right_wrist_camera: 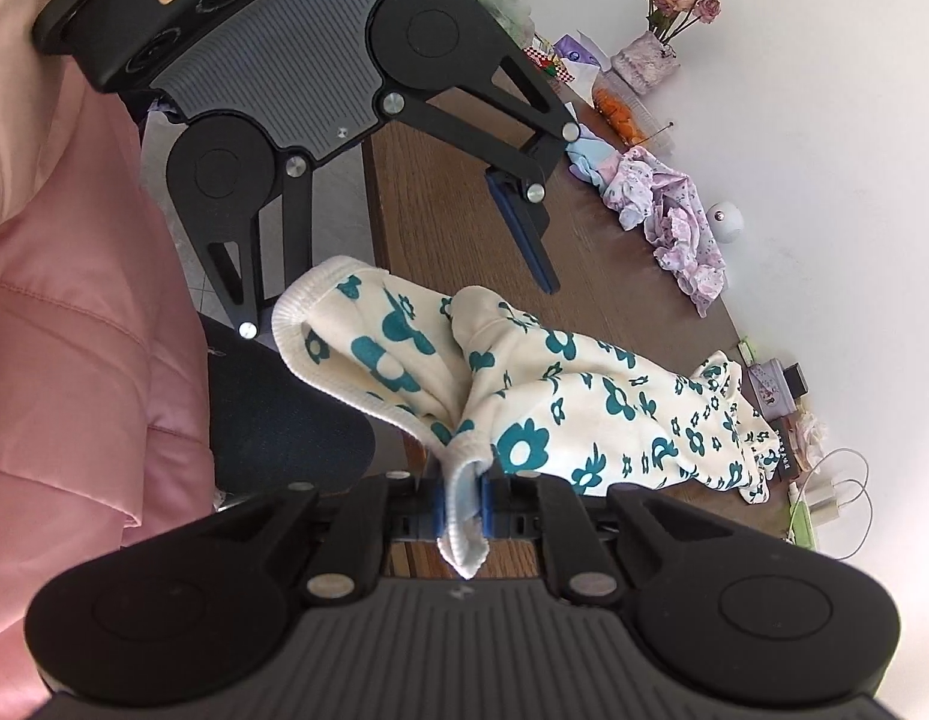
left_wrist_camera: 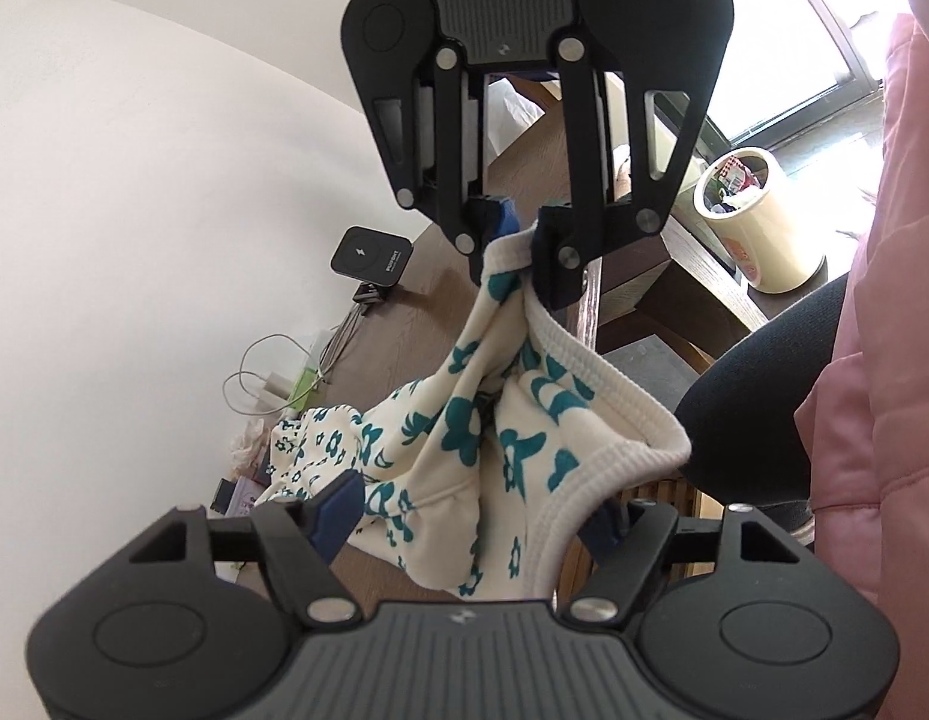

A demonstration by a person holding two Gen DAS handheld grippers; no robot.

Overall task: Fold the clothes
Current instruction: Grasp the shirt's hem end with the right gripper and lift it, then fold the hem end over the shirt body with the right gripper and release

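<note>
Item: cream garment (right_wrist_camera: 584,408) with teal flower print, ribbed hem lifted, remainder trailing onto the wooden counter (right_wrist_camera: 452,222). Right gripper (right_wrist_camera: 462,504) clenched on the ribbed hem; left gripper (left_wrist_camera: 464,525) spread wide, garment between its fingers. Also on counter: lilac floral cloth (right_wrist_camera: 680,222).

Right gripper (right_wrist_camera: 462,504) clamped tight; left gripper (left_wrist_camera: 464,519) spread wide.

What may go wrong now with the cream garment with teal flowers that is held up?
1. The right gripper pinches only the ribbed hem of the cream garment with teal flowers; it may slip out.
2. The left gripper is open around the cloth, so nothing else holds it.
3. The trailing end lies near a white cable and might drag it.
</note>
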